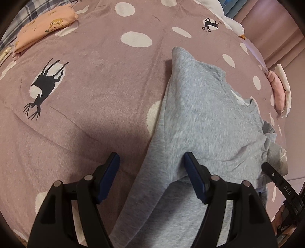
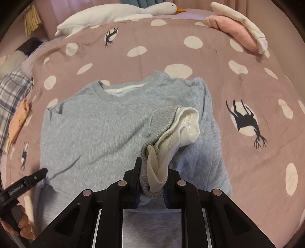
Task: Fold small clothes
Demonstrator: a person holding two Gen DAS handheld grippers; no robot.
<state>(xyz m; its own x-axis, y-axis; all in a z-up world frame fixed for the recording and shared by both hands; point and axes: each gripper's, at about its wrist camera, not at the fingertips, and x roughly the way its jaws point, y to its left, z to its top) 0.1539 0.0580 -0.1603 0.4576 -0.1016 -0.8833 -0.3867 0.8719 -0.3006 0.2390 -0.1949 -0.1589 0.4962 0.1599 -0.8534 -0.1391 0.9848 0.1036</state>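
1. A grey fleece sweatshirt [image 2: 99, 129] lay spread on a mauve bedspread [image 1: 91, 80] printed with white spots and black deer, its neckline toward the far side.
2. The right gripper [image 2: 152, 183] was clamped almost shut on the sweatshirt's ribbed sleeve cuff [image 2: 162, 131], whose white lining showed; the sleeve was folded inward over the body of the garment.
3. The left gripper [image 1: 150, 175] stood partly open over the sweatshirt's edge. Grey fabric ran between its blue pads [image 1: 194, 179], and the right-hand pad seemed to touch the cloth, while the left-hand pad stood clear of it over the bedspread.
4. A folded peach garment [image 1: 47, 24] with cartoon prints lay at one far corner.
5. A folded pink and white pile [image 2: 238, 28] lay at the other.
6. A white plush goose [image 2: 118, 15] lay along the far edge of the bed.
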